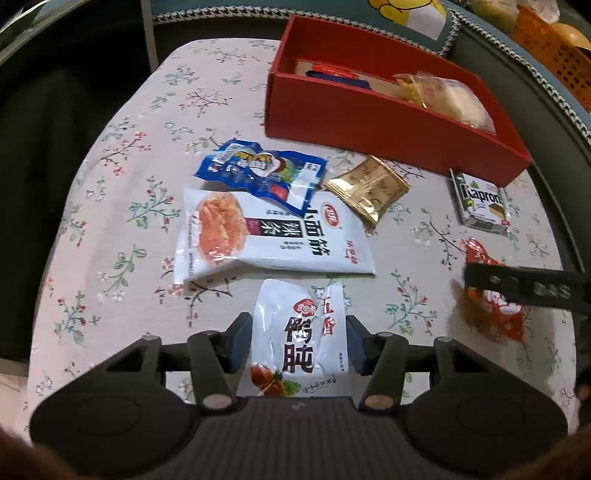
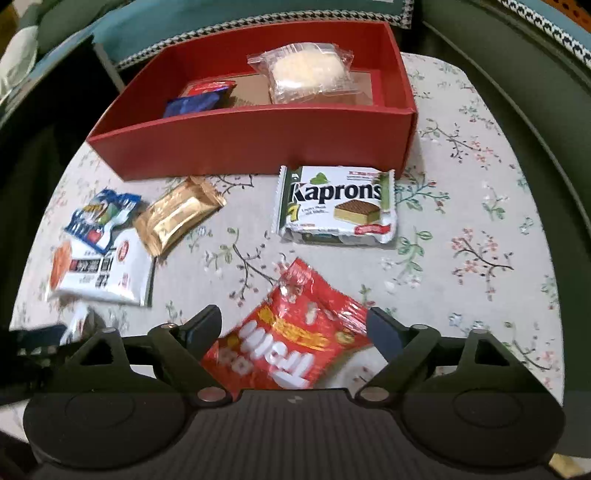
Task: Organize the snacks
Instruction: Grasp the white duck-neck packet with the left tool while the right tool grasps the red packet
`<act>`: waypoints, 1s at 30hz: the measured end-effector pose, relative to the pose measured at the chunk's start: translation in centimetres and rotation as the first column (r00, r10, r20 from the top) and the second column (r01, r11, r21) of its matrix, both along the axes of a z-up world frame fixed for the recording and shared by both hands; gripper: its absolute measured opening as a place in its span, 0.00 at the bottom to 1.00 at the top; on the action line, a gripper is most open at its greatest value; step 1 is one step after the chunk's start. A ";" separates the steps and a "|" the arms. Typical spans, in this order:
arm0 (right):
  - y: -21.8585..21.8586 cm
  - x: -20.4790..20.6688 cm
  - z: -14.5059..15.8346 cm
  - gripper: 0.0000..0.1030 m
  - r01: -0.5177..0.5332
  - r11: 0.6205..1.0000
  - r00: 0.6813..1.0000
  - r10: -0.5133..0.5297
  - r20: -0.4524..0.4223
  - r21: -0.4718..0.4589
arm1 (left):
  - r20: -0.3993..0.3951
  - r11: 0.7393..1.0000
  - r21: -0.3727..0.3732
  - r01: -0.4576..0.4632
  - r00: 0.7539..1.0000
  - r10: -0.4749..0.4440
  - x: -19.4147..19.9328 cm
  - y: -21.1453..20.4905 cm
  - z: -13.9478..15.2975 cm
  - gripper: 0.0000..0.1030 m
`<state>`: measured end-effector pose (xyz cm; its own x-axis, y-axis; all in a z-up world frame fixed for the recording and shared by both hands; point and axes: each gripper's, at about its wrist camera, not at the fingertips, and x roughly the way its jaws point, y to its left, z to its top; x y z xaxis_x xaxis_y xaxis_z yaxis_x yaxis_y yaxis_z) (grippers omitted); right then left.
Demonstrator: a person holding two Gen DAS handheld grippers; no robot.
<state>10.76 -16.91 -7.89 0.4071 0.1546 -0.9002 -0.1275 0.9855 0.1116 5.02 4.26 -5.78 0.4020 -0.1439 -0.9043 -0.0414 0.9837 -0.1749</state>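
A red cardboard box was seen standing open at the far side of a floral tablecloth. Inside it, a clear-wrapped pale round cake was propped toward the right end, and a red packet with a dark blue packet was lying toward the left; brown card showed on the floor between them.

On the cloth before the box, a Kaprons wafer pack was laid near the box's right corner, apart from it. A gold foil pouch was set just beside a blue snack packet, which overlapped the top of a large white spicy-strip bag.

The left gripper was held over a white duck-gizzard packet, its jaws spread with the packet between them; the pads were close at either side, and contact could not be confirmed. The right gripper was held over a red Trolli candy bag, its jaws spread wide and clear of the bag's edges.

The table's left and right edges were curved away into dark surroundings. Bare cloth was left open right of the wafer pack and left of the white bag. Cushions and an orange perforated basket were seen beyond the box.
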 end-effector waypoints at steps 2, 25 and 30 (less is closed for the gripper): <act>0.4 0.3 -0.5 0.87 0.007 0.999 1.000 -0.007 0.004 -0.033 | -0.010 1.000 -0.002 0.004 1.000 -0.004 0.1 -0.2 -0.2 0.83; 1.7 -4.5 -1.6 0.93 -0.134 0.988 0.991 0.134 0.000 -0.080 | -0.005 0.996 0.067 0.055 0.998 -0.055 0.0 -1.4 -1.0 0.91; 1.5 -4.9 -2.0 1.00 -0.125 0.990 0.992 0.125 -0.015 -0.059 | -0.007 0.994 0.096 0.051 0.999 -0.050 -0.4 -1.4 -1.4 1.00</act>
